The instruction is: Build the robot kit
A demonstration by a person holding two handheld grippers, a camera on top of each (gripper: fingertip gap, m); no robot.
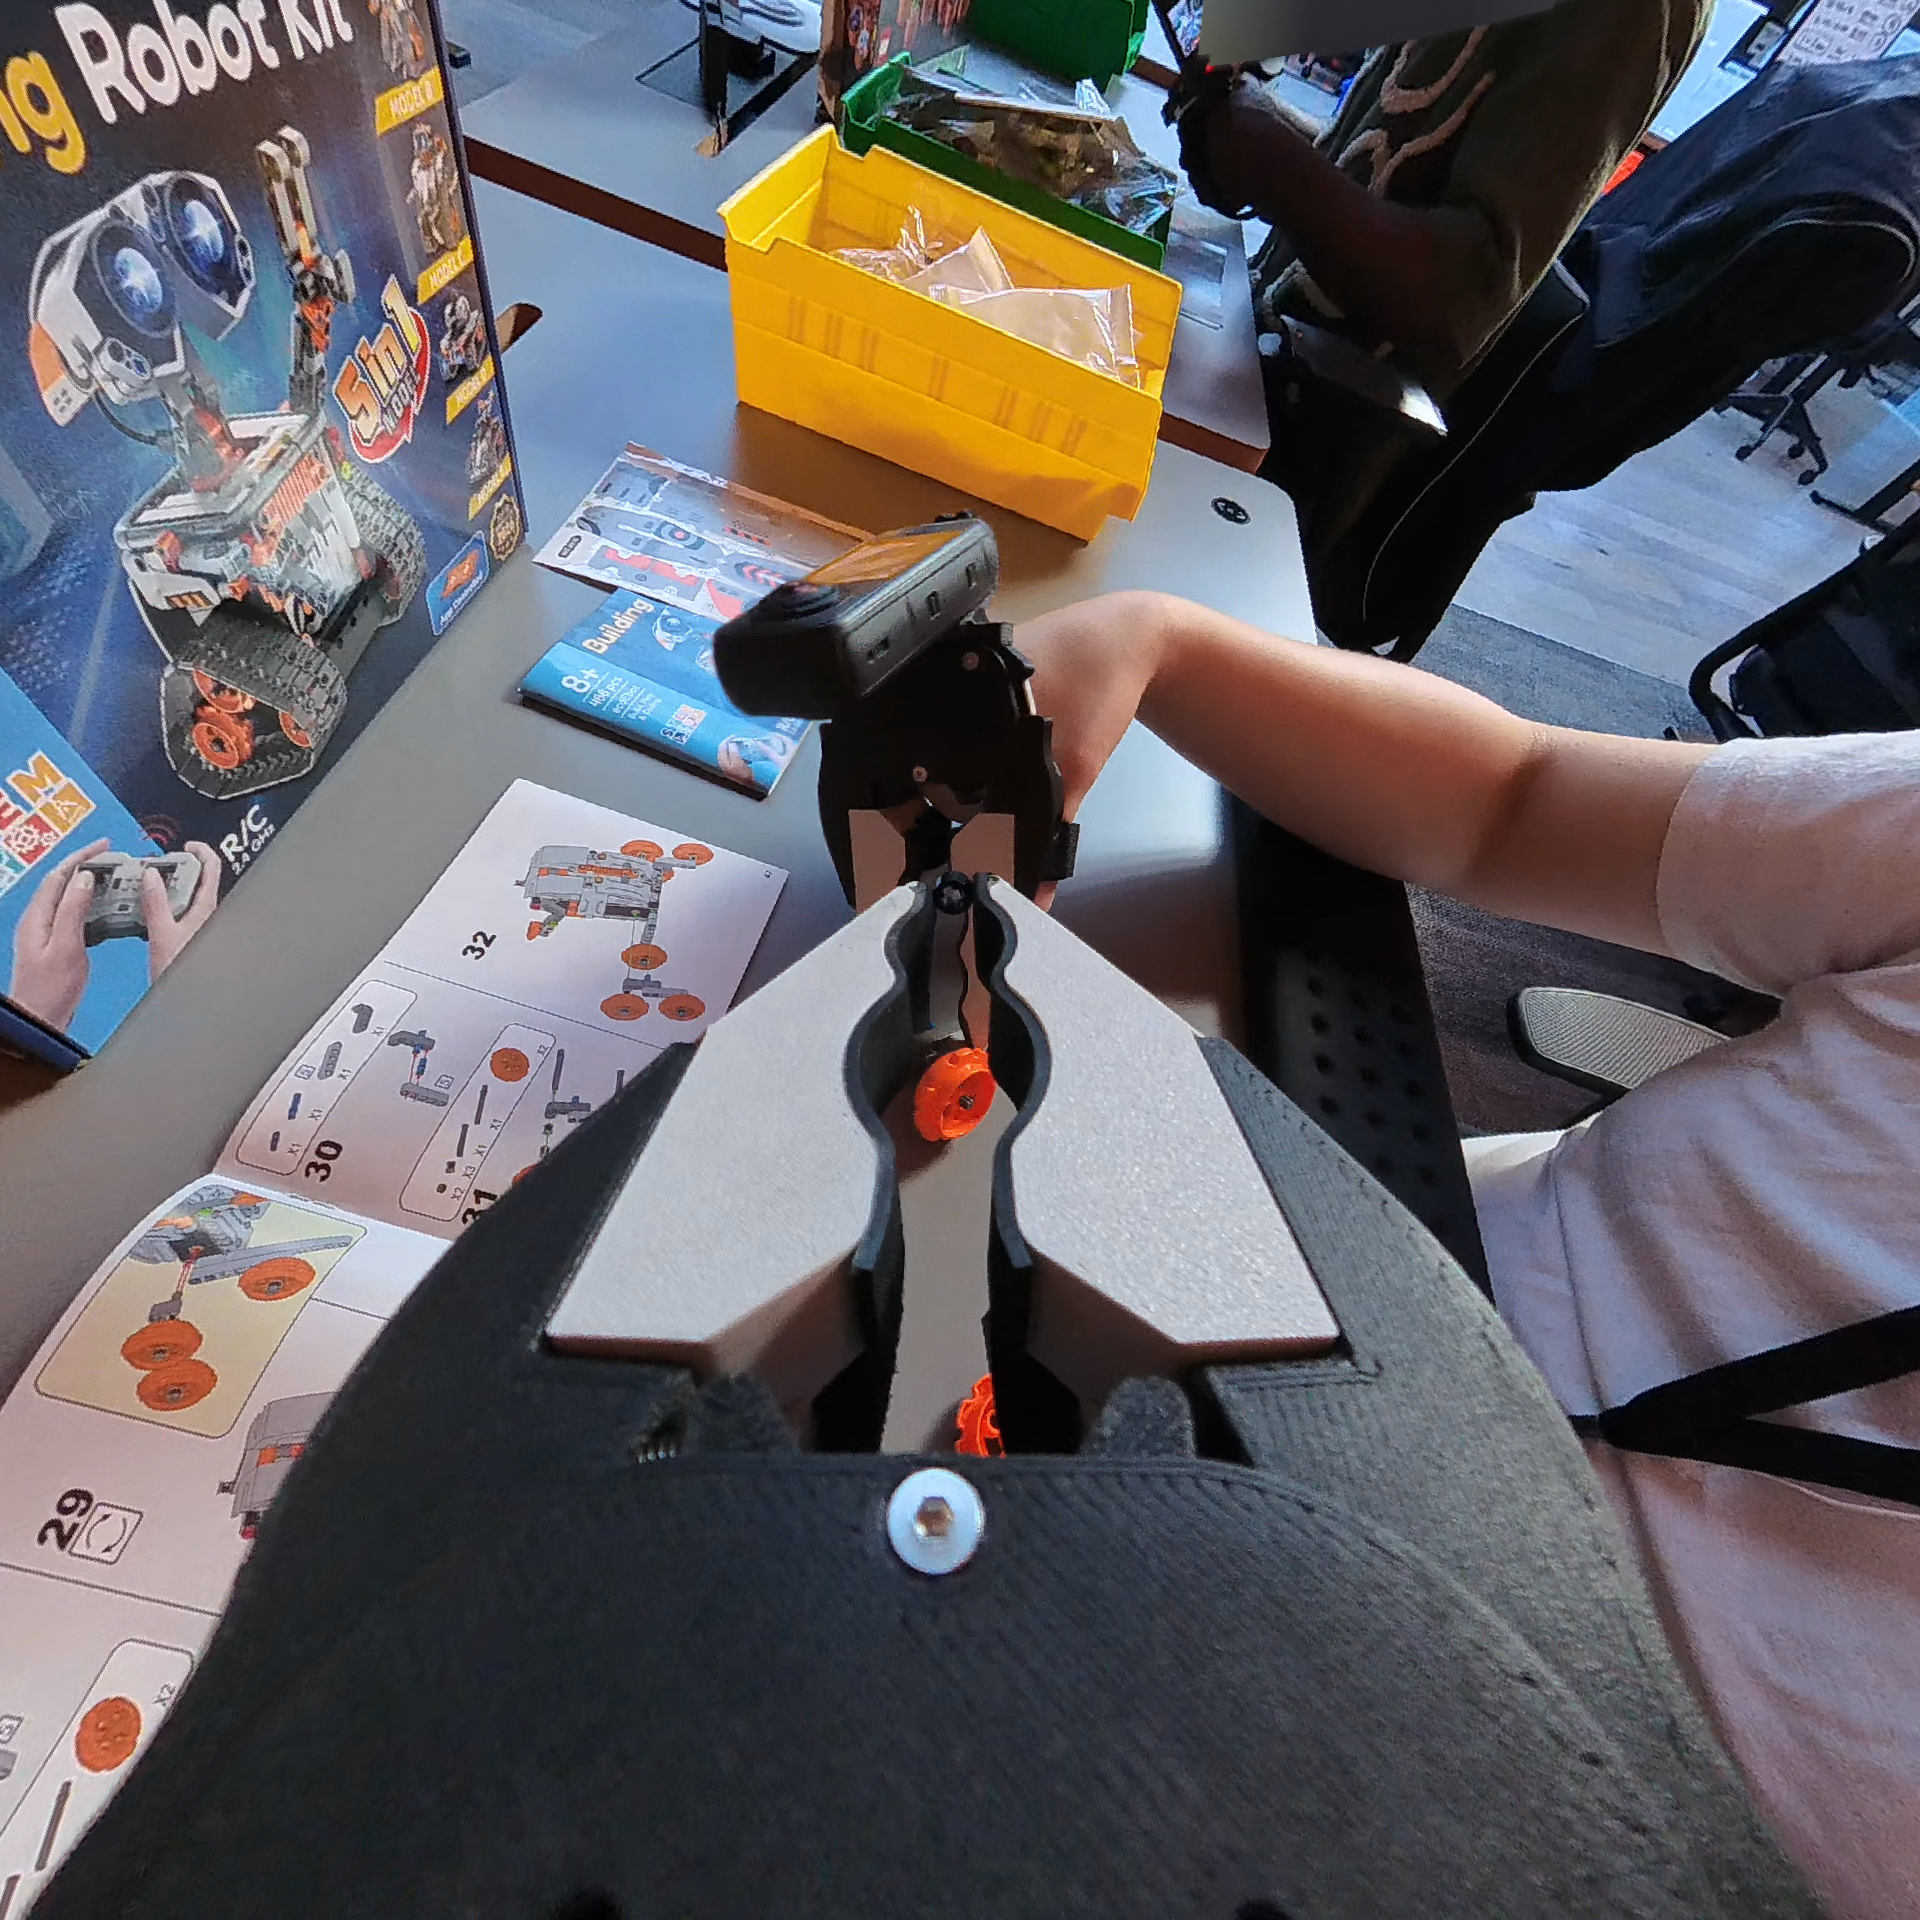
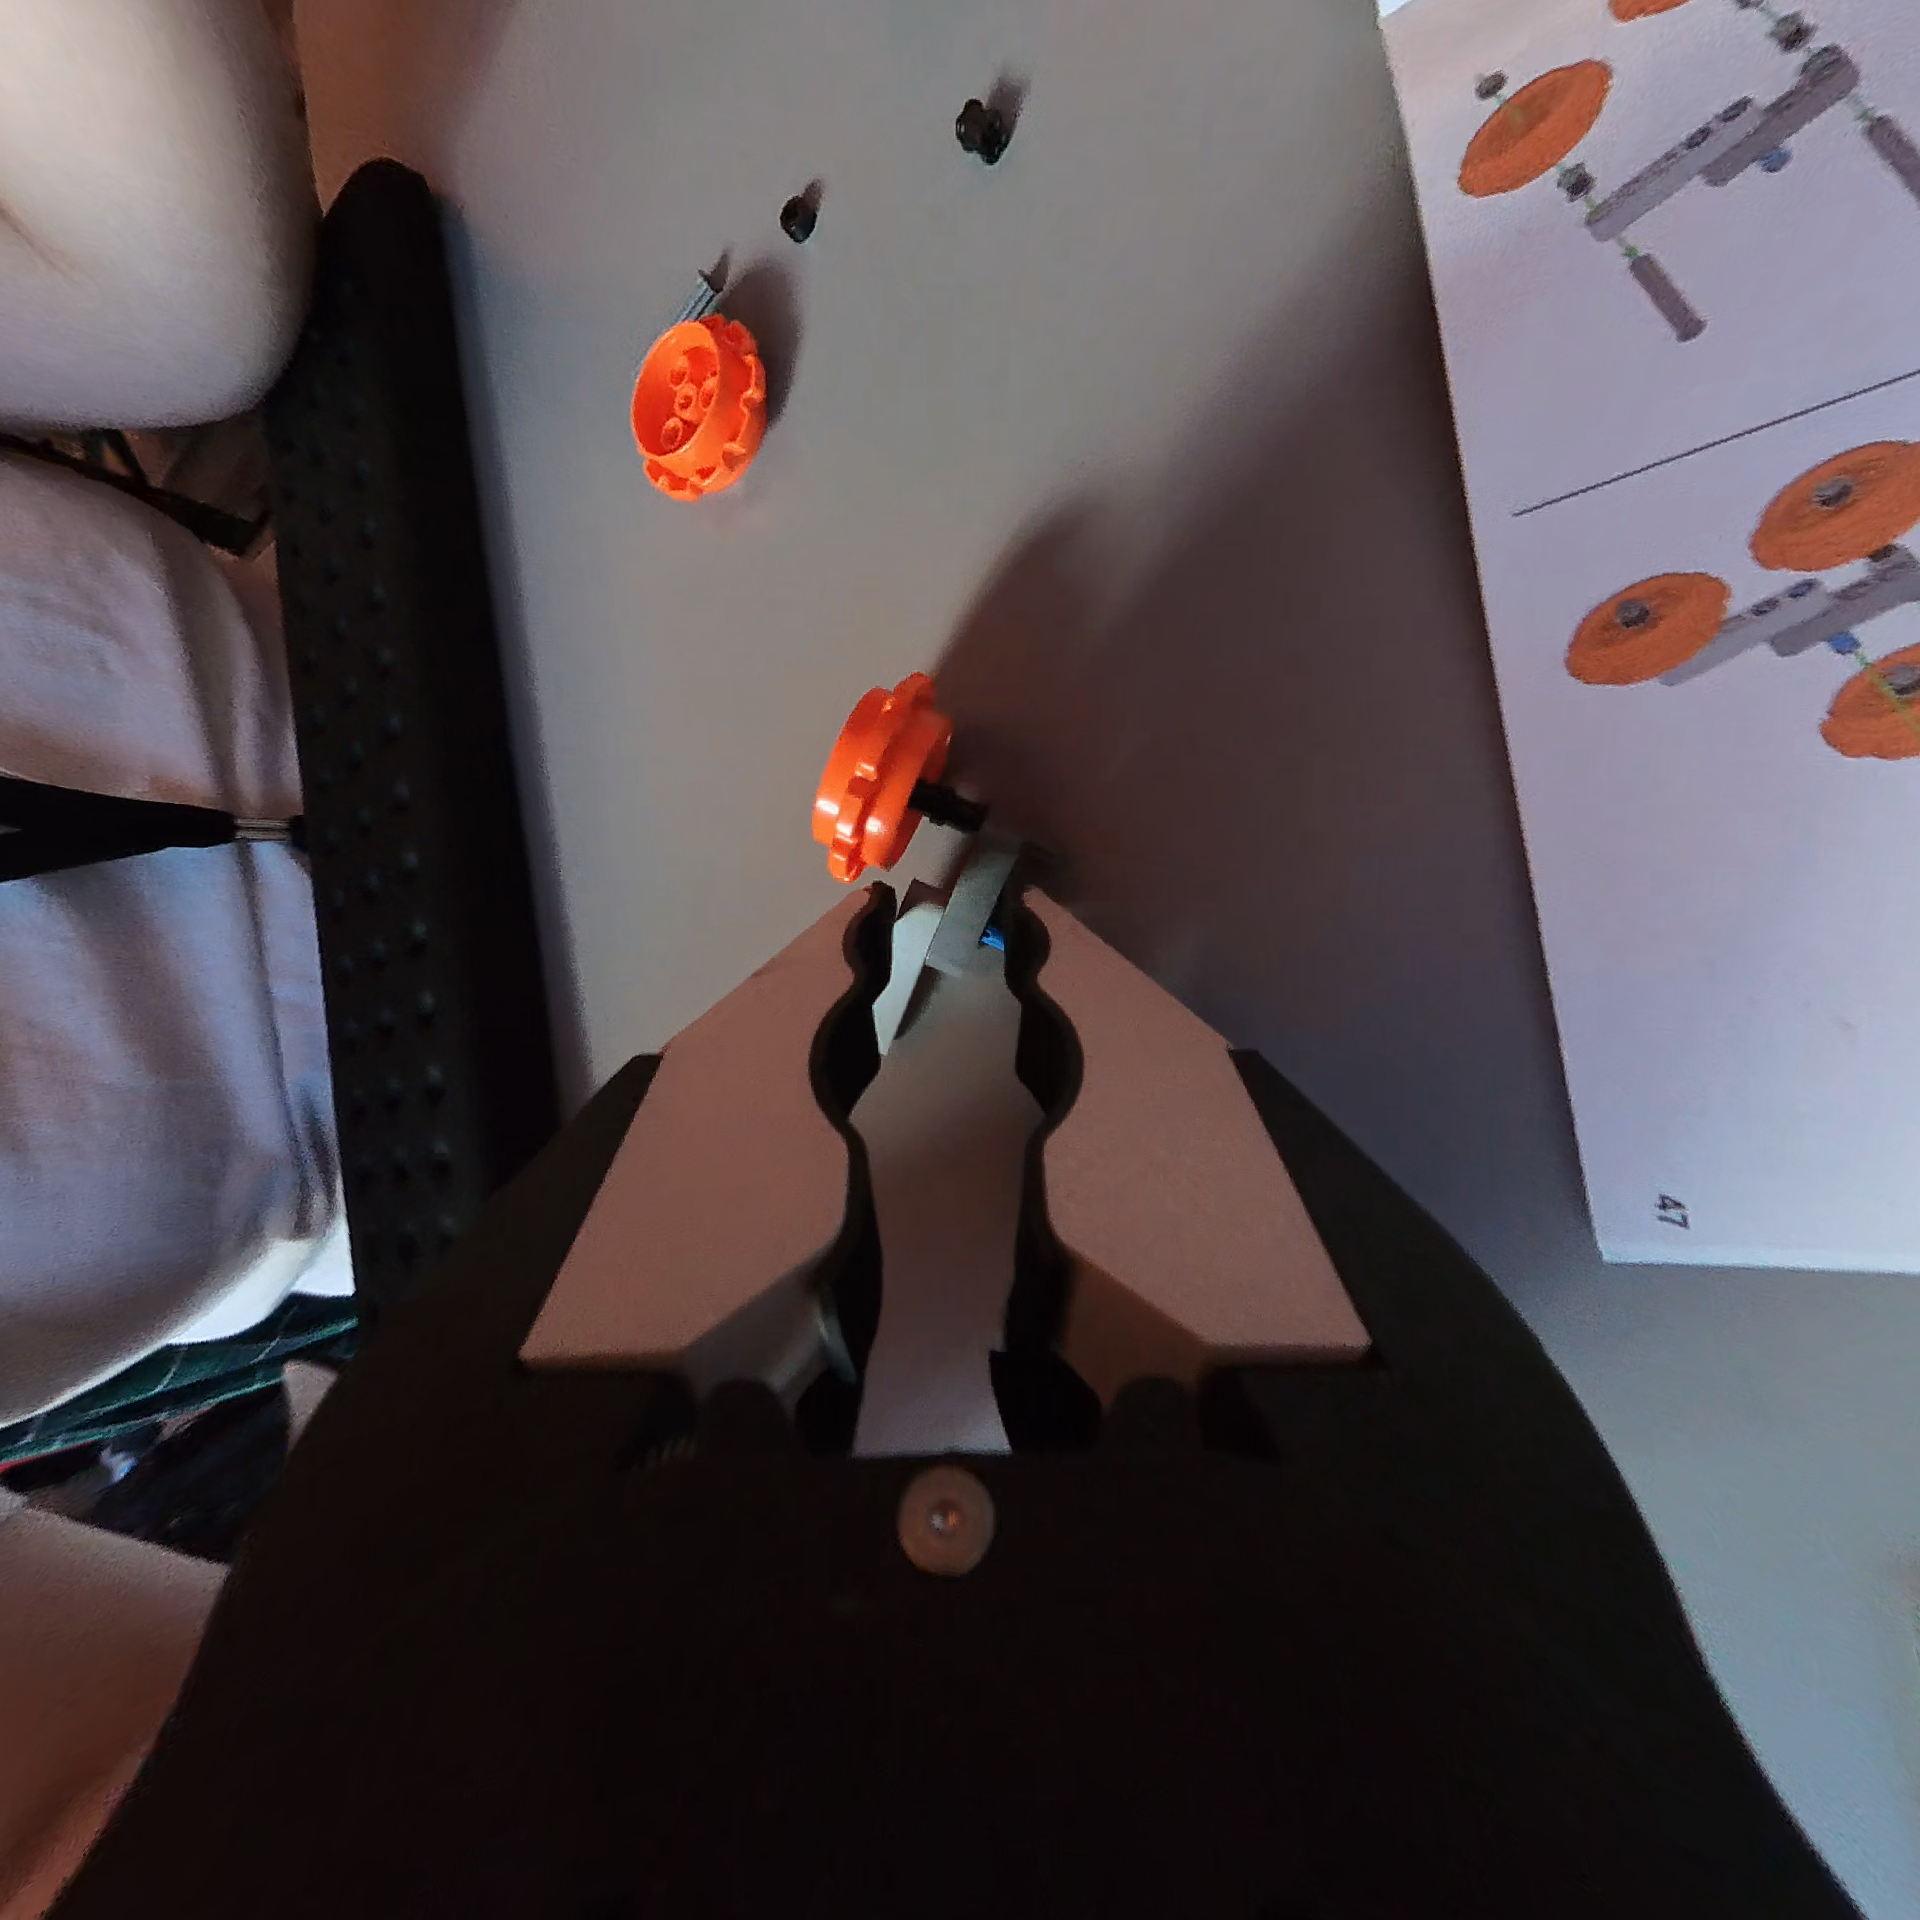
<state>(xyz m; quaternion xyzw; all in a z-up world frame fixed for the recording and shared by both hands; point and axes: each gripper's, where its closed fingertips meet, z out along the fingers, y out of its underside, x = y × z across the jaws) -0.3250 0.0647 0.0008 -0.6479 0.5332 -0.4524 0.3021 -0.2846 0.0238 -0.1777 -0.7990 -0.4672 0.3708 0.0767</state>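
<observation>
My left gripper (image 1: 954, 896) is shut on a small black bush (image 1: 952, 891) pinched at its tips, held above the grey table (image 1: 623, 353). My right gripper (image 2: 951, 914) is shut on a grey beam (image 2: 956, 930) that carries a black axle (image 2: 940, 808) and an orange wheel (image 2: 881, 774). In the left wrist view that wheel (image 1: 954, 1093) shows through the finger gap, with the right gripper (image 1: 940, 831) just beyond my left tips, pointing down. A second orange wheel (image 2: 696, 410) lies loose on the table beside a short grey axle (image 2: 707, 293) and two small black pieces (image 2: 982, 125).
An open instruction booklet (image 1: 520, 1039) lies at the left. A kit box (image 1: 208, 416) stands behind it, with a blue booklet (image 1: 644, 686) and sticker sheet (image 1: 675, 530). Yellow bin (image 1: 935, 343) and green bin (image 1: 997, 156) sit farther back. A black perforated strip (image 2: 384, 727) edges the table. The gap from one gripper's tips to the other's is roughly 20 cm.
</observation>
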